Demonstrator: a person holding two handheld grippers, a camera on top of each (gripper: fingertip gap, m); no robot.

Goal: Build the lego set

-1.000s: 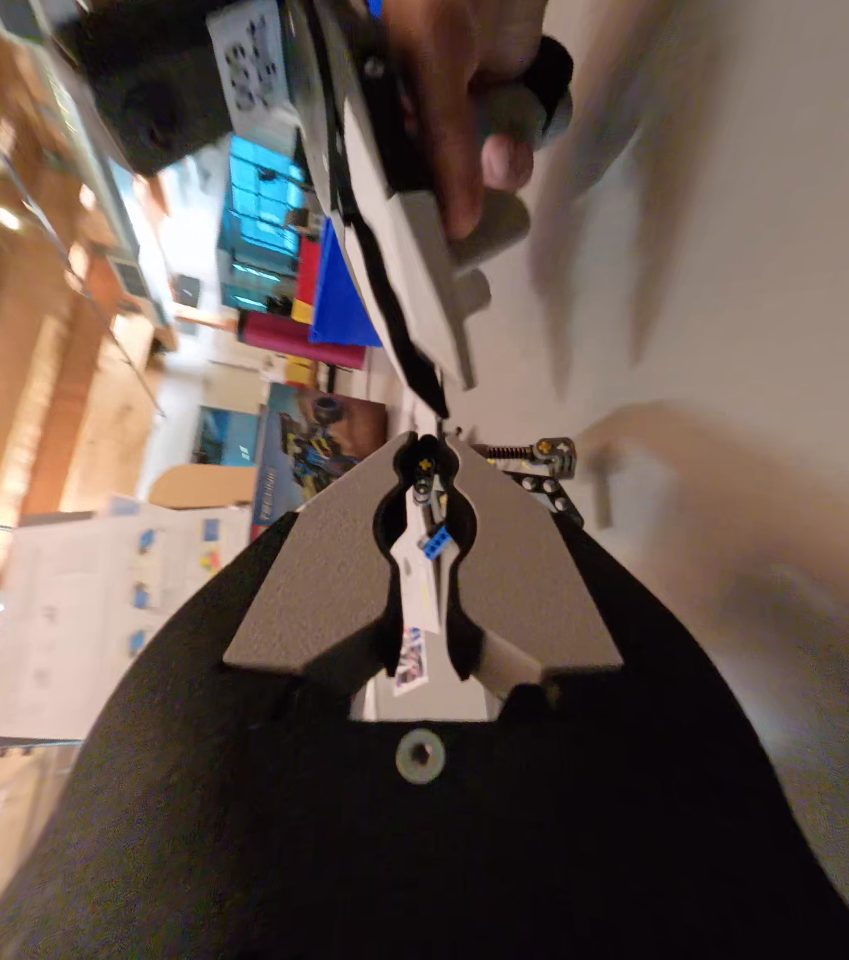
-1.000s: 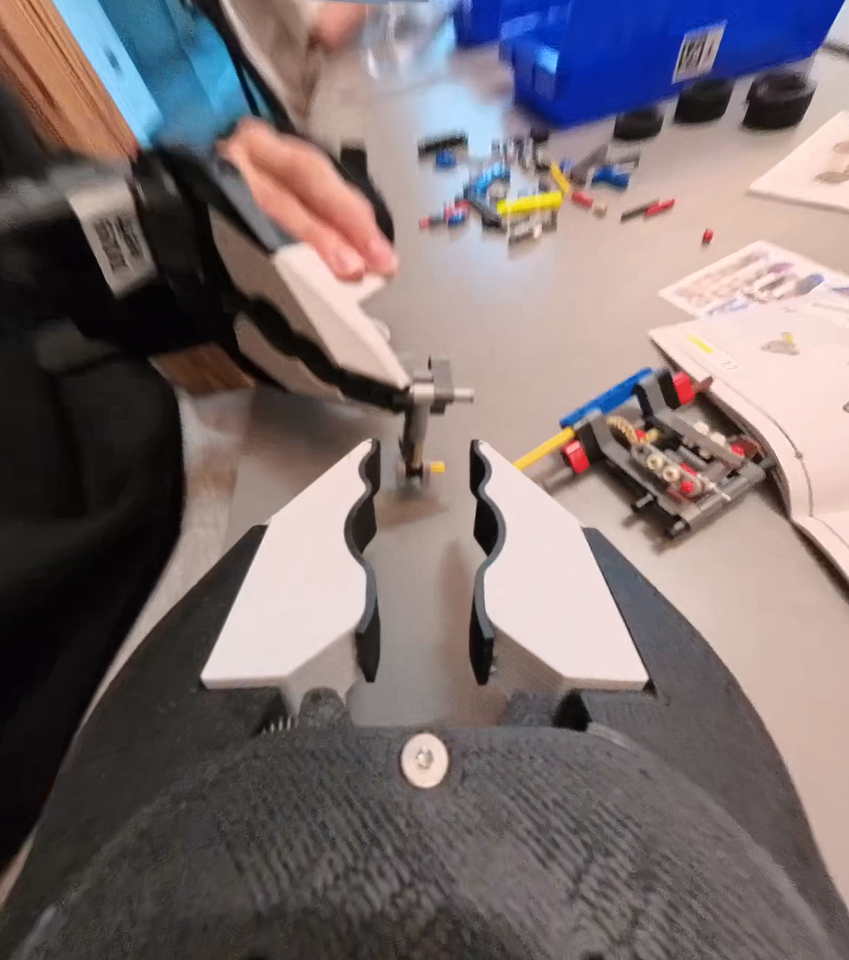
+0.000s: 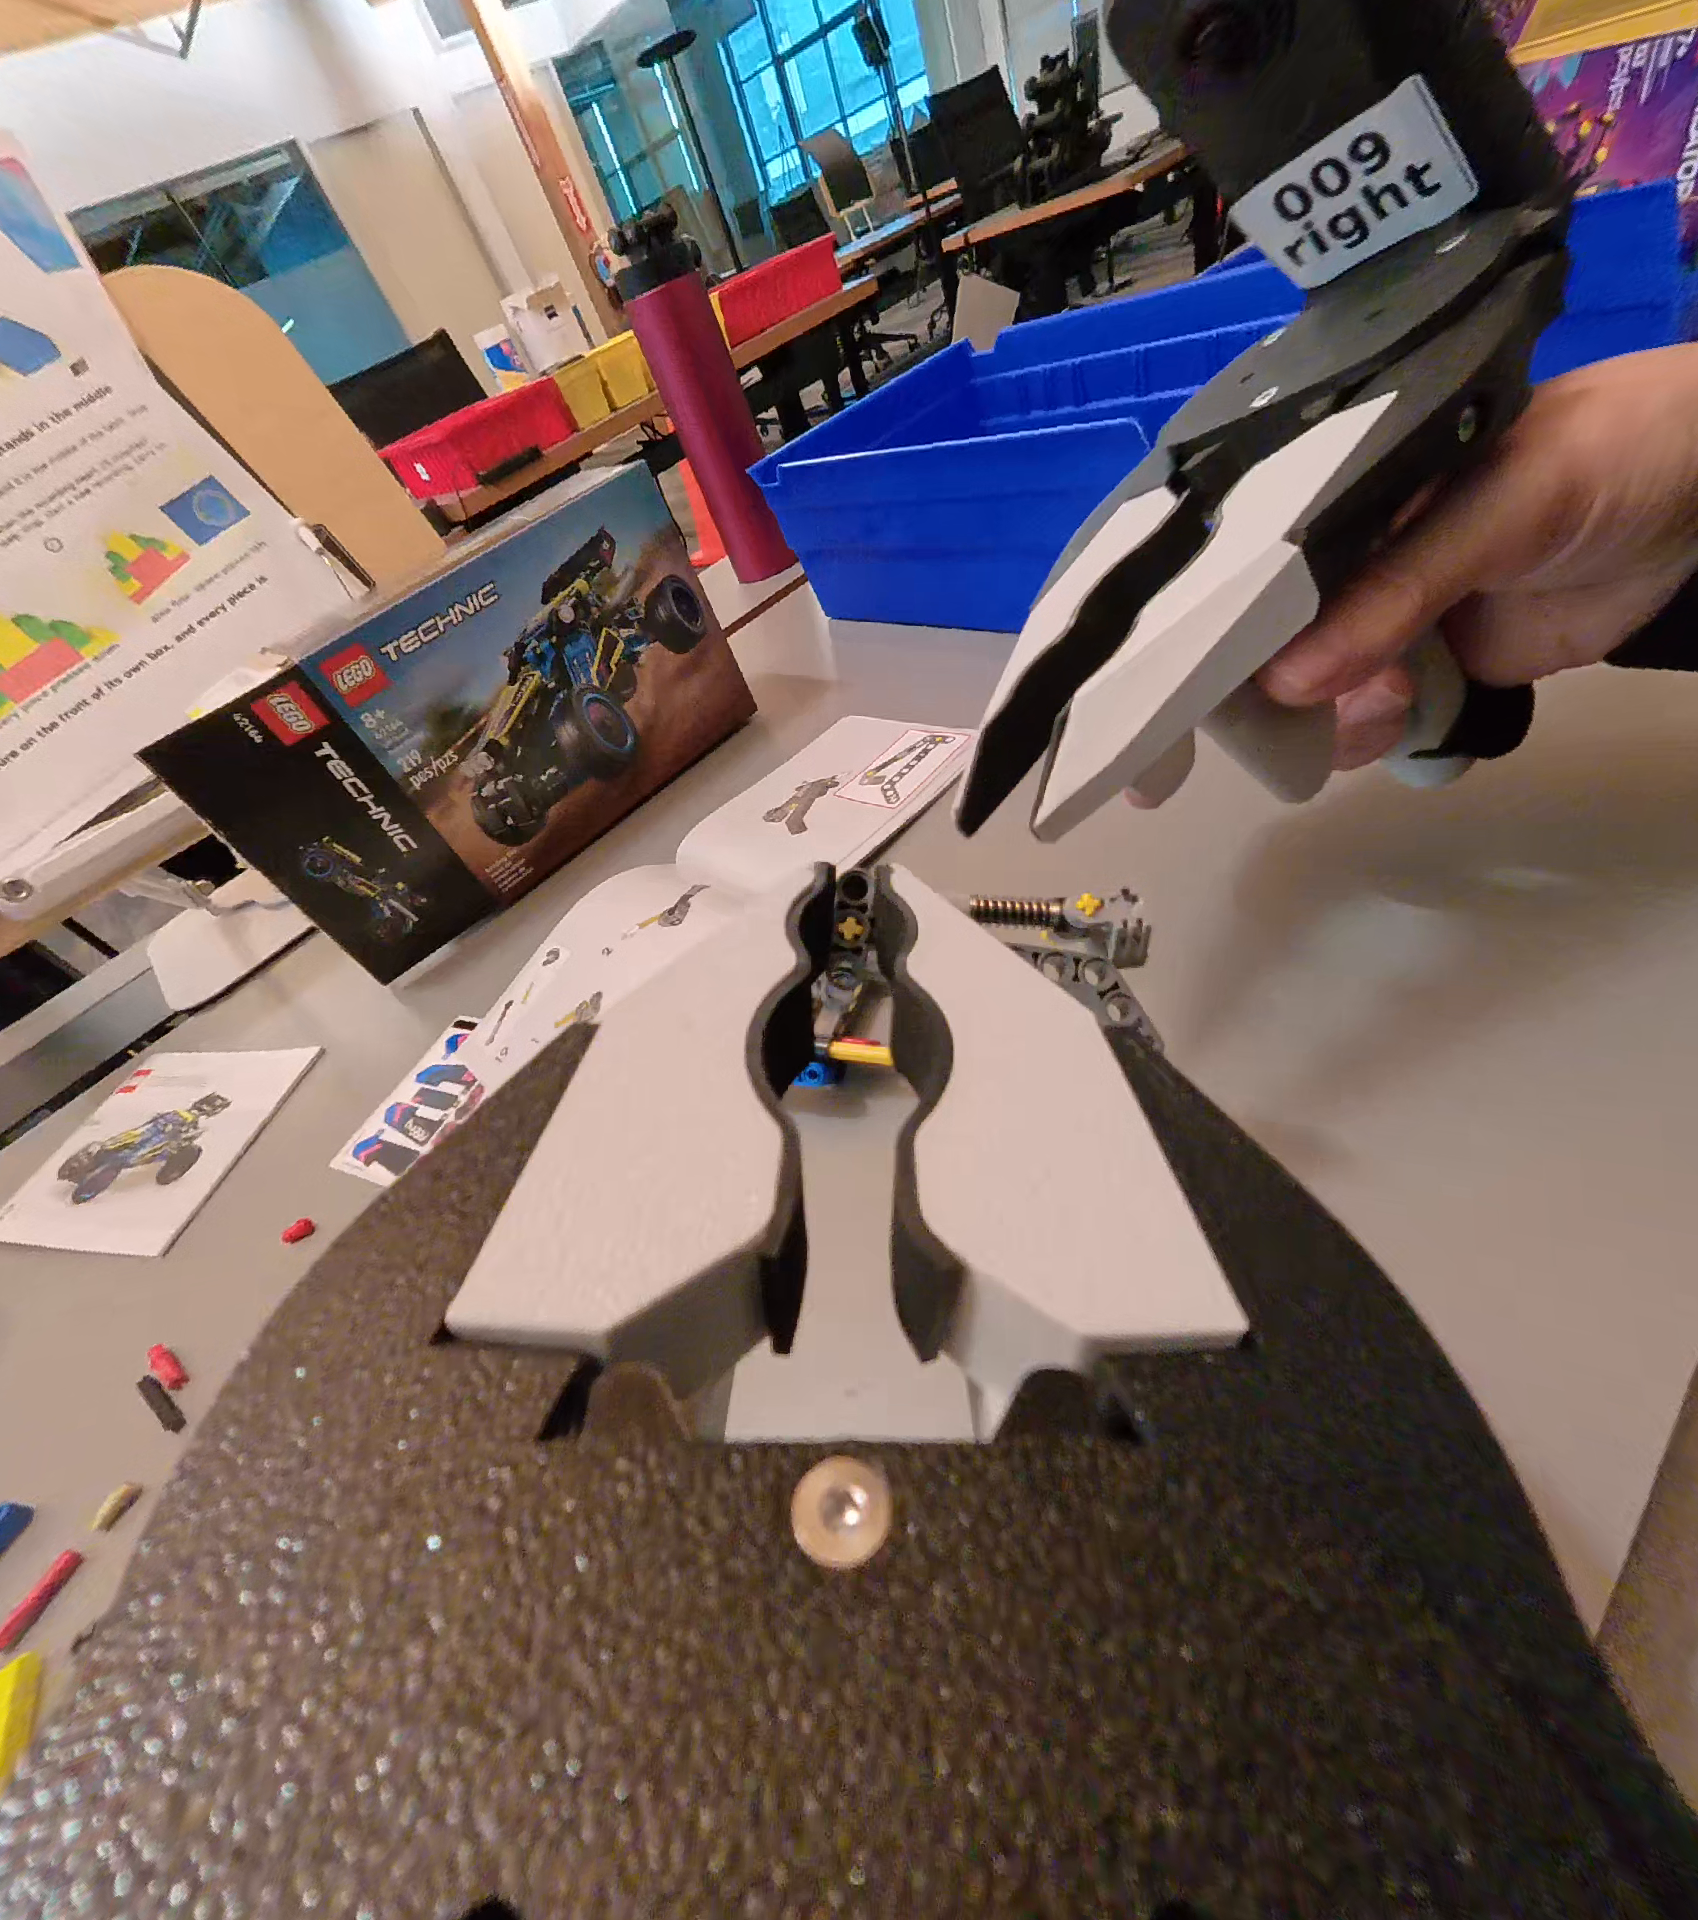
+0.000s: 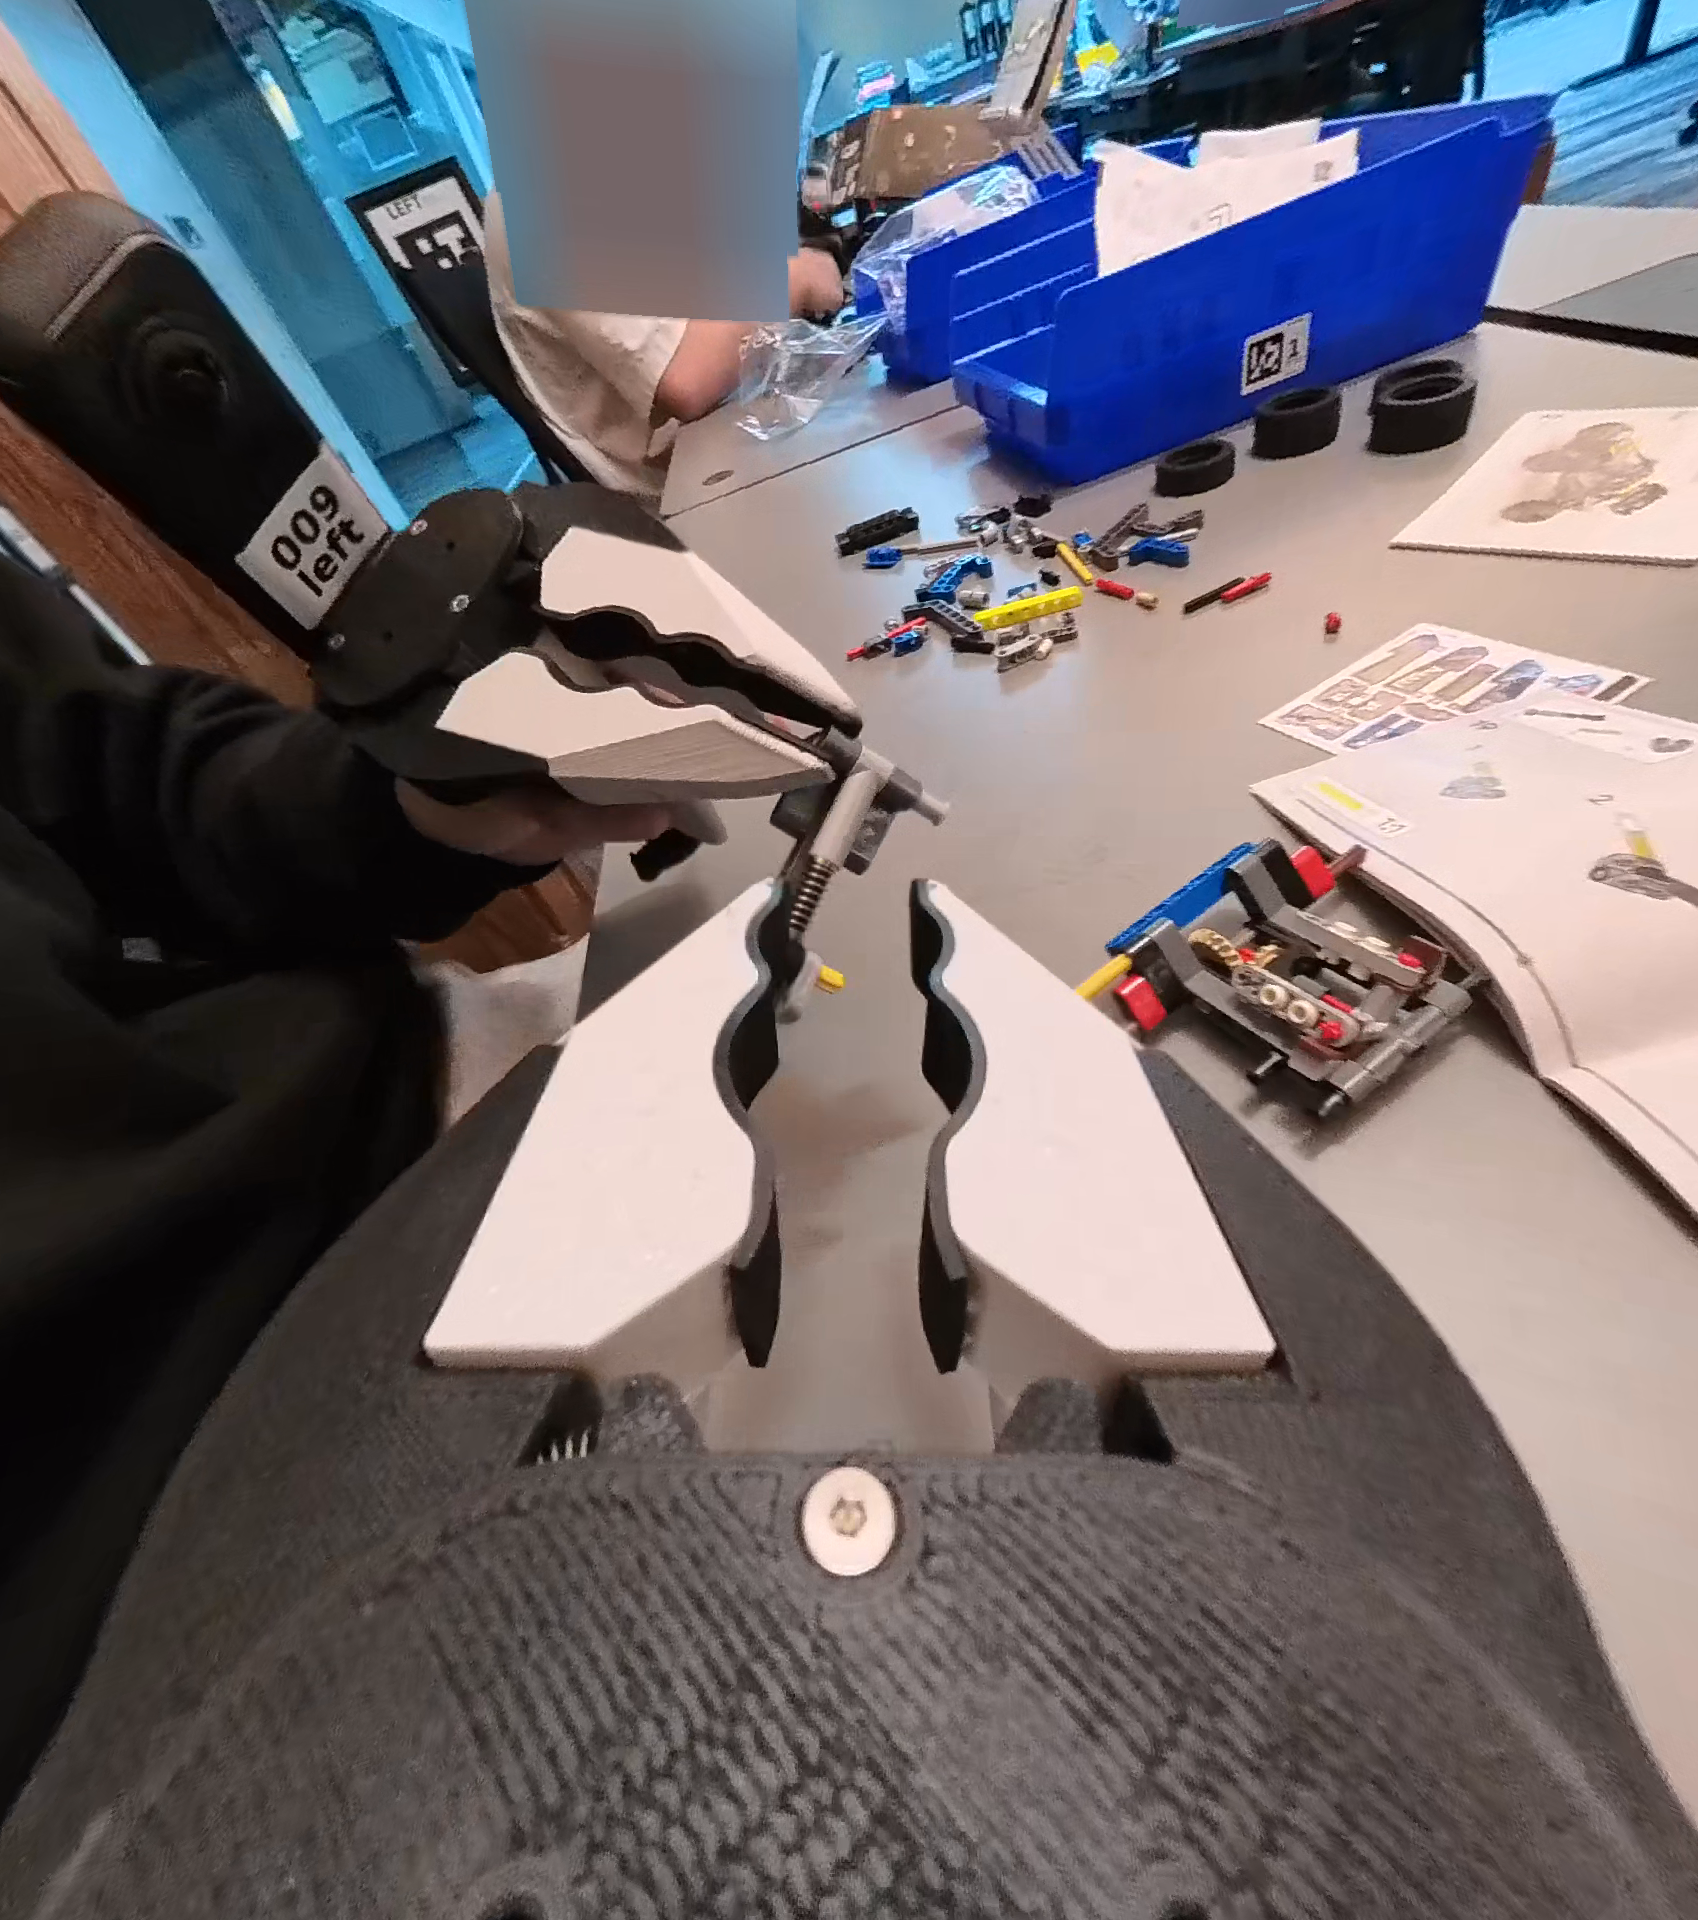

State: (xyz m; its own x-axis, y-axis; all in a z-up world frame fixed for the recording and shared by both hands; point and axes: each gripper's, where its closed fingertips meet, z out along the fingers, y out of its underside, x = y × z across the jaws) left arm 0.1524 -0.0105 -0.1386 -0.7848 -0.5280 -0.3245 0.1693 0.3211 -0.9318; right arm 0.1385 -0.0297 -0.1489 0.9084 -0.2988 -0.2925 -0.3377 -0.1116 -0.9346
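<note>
My left gripper [image 3: 855, 899] is shut on a small grey Lego sub-assembly [image 4: 866, 805] and holds it above the table; it also shows in the right wrist view [image 4: 834, 743]. A black coil spring [image 4: 809, 888] hangs from the piece, ending in a yellow pin. In the left wrist view the spring [image 3: 1016, 909] and a grey beam stick out to the right of the fingertips. My right gripper [image 4: 840, 909] is open and empty, its tips just under the held piece. It shows in the left wrist view [image 3: 1006, 826], above and right of the left tips. A half-built chassis [image 4: 1281, 982] lies on the grey table.
An open instruction booklet [image 4: 1603, 935] and a sticker sheet [image 4: 1447, 686] lie right of the chassis. A pile of loose parts [image 4: 1021, 592], three black tyres [image 4: 1297, 421] and blue bins [image 4: 1240, 270] stand farther back. The set's box [image 3: 471, 727] is at the left. A person sits across the table. Only a small space, under 4 cm, lies between the two pairs of fingers.
The left gripper has rolled upright and steadied, still holding the sub-assembly. The right gripper, which was close against the left tips, has drawn back up and to the right.
</note>
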